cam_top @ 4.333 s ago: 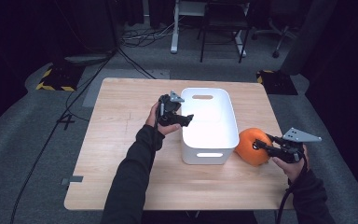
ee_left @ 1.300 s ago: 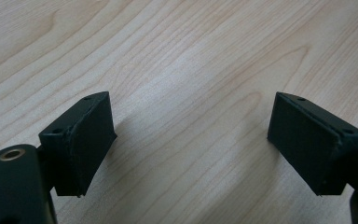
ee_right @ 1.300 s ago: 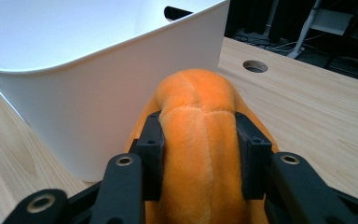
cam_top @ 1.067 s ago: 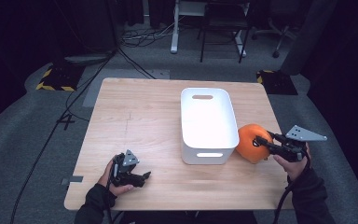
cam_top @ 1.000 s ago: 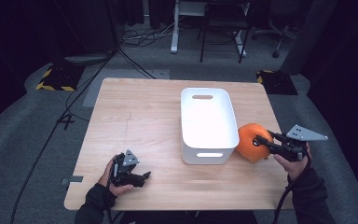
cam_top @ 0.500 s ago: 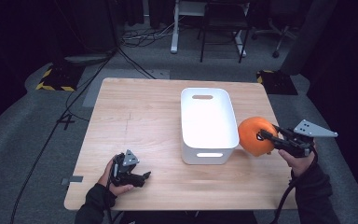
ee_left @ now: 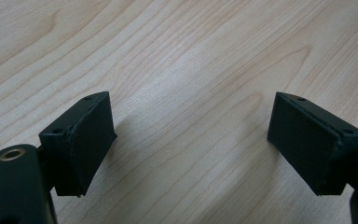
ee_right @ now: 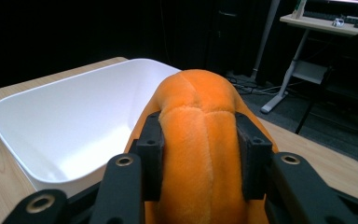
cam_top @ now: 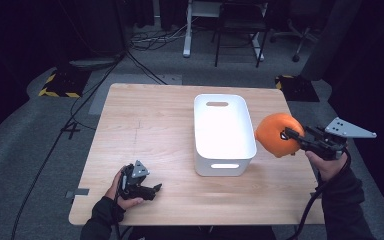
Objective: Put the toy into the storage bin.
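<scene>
The desk (cam_top: 180, 125) is lit evenly from above, while the room around it is left dark. Soft shadows are cast under the left tool (ee_left: 191, 140). Ahead of the right tool (ee_right: 200, 154), the tub (ee_right: 74, 121) glares bright white; the background is dim and soft.

Plush ball (cam_top: 276, 134) right of bin (cam_top: 223, 135), above table (cam_top: 155, 120).

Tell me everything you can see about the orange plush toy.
The orange plush toy is round and soft, with fuzzy fabric and stitched seams running over it like a pumpkin's ribs. The right tongs are shut on it, their black pads pressing into its sides so the plush bulges between them. It hangs above the table, beside the right rim of the white bin, which is empty.
</scene>
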A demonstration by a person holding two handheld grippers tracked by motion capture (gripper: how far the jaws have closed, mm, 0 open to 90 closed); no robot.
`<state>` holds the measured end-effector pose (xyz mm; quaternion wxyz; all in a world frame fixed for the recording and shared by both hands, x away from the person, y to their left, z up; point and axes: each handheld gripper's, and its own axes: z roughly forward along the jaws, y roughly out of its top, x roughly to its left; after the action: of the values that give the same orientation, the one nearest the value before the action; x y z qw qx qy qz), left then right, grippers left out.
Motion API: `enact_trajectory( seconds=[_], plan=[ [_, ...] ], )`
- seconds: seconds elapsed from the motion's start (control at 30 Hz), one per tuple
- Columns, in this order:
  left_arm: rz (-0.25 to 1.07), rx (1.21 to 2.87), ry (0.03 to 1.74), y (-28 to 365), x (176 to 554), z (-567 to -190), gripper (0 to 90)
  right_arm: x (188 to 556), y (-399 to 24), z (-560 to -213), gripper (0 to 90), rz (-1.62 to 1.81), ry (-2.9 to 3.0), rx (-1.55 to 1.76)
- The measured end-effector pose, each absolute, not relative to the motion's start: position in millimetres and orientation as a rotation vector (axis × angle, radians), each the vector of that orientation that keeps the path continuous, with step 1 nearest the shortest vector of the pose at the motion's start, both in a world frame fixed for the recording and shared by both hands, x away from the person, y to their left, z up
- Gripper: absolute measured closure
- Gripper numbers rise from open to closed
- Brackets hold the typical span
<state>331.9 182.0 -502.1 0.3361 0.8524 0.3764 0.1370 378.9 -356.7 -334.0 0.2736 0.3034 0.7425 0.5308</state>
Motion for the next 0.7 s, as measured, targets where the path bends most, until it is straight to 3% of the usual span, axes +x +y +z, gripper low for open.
enact_trajectory(
  seconds=[0.7],
  plan=[
    [0.356, 2.222, 0.980, 182, 332, -502, 14.8, 378, -338, -290, 61.3, 1.447, 1.974, 0.701]
  ],
)
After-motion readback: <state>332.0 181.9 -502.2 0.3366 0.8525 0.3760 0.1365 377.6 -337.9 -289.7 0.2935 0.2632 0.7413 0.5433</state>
